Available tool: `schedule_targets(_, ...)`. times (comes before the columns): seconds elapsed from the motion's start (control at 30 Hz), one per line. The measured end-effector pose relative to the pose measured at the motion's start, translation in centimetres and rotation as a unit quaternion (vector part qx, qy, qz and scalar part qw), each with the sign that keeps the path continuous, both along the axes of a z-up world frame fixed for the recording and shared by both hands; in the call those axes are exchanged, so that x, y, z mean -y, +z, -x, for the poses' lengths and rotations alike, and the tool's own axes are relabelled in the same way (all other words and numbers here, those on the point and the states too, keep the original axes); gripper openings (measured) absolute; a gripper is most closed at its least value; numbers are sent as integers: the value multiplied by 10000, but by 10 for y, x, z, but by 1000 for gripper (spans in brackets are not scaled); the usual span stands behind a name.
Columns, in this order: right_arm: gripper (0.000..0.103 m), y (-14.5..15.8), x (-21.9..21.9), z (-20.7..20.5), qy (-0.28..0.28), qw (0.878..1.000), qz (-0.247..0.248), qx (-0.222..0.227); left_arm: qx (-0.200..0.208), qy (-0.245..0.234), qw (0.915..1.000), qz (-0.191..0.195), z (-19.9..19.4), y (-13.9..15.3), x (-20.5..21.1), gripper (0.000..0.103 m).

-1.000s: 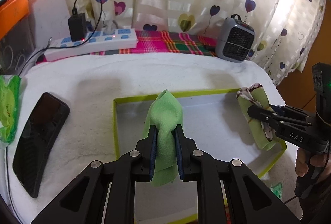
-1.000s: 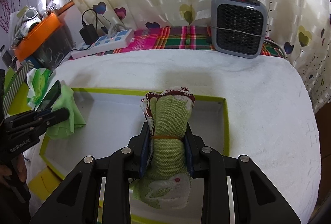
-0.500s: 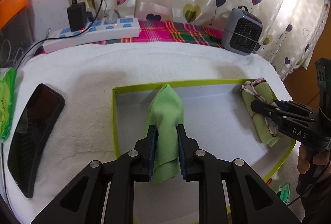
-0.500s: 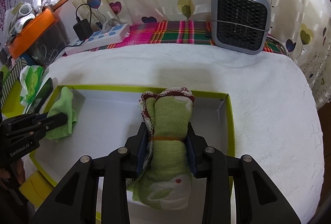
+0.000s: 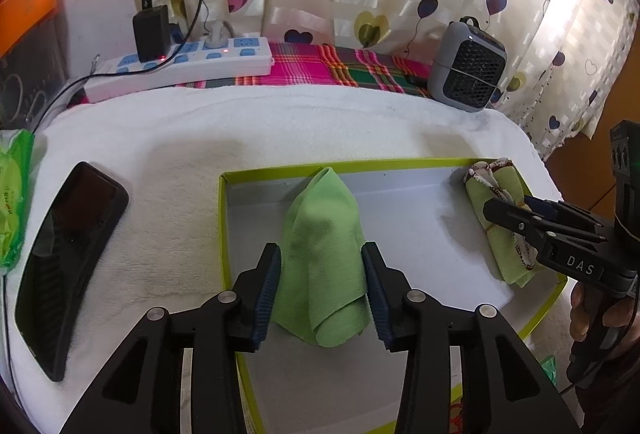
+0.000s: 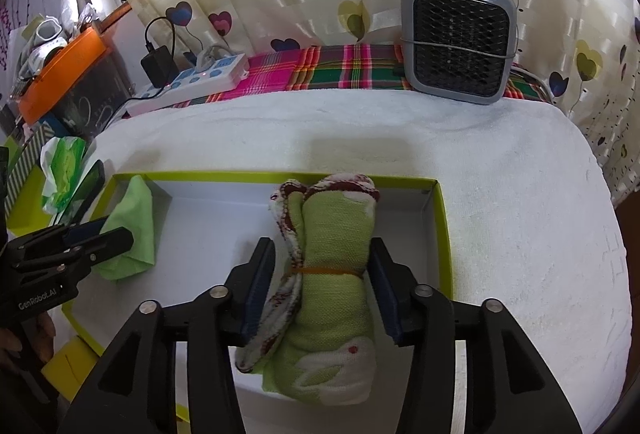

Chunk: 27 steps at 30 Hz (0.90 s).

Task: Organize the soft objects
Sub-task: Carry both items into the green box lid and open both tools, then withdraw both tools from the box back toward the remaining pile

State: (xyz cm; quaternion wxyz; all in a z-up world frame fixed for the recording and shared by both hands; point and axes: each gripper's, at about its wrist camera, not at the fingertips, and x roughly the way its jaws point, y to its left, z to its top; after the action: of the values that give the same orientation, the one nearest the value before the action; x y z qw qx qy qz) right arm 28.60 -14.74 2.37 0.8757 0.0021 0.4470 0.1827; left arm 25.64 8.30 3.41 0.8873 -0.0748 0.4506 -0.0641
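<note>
A shallow white box with a lime-green rim (image 5: 224, 234) (image 6: 442, 234) lies on the white towel-covered table. A plain green cloth (image 5: 322, 254) (image 6: 132, 218) rests at its left end, between the jaws of my left gripper (image 5: 321, 250) (image 6: 116, 234). Those jaws are opening and the pads no longer squeeze it. A rolled green towel (image 6: 336, 234) (image 5: 494, 177), with red-and-white trim and an orange rubber band, lies at the right end. My right gripper (image 6: 322, 246) (image 5: 508, 209) straddles it, its jaws opening and a gap showing at the left pad.
A black phone (image 5: 68, 266) and a green packet (image 5: 14, 193) lie left of the box. A power strip (image 5: 180, 69) and a grey heater (image 5: 466, 69) stand at the back on plaid cloth. A hand (image 5: 600, 314) holds the right gripper's handle.
Both pairs of jaws have spread apart. The green cloth and the rolled towel, squeezed a second ago, have widened out and now lie loose in the box.
</note>
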Motion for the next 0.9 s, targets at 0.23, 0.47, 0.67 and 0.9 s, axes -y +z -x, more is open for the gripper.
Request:
schedule_targets(0.23,58,6,0,7,67,9999,-113,80,125,26,9999,47,6,7,-1,46)
schedule_targets(0.47,58,14,2,16,52,9997,-157,192,273,27,9996,48,19,20,-1,47)
schedule_targets(0.67,59,22,5,30,0,9993,-238,291,374,51,9993,57,37,30,-3,47)
schedule_targets(0.9,59,40,11,49,-46,9977,-460,487,555,54,9984,55,63,45,-3,47)
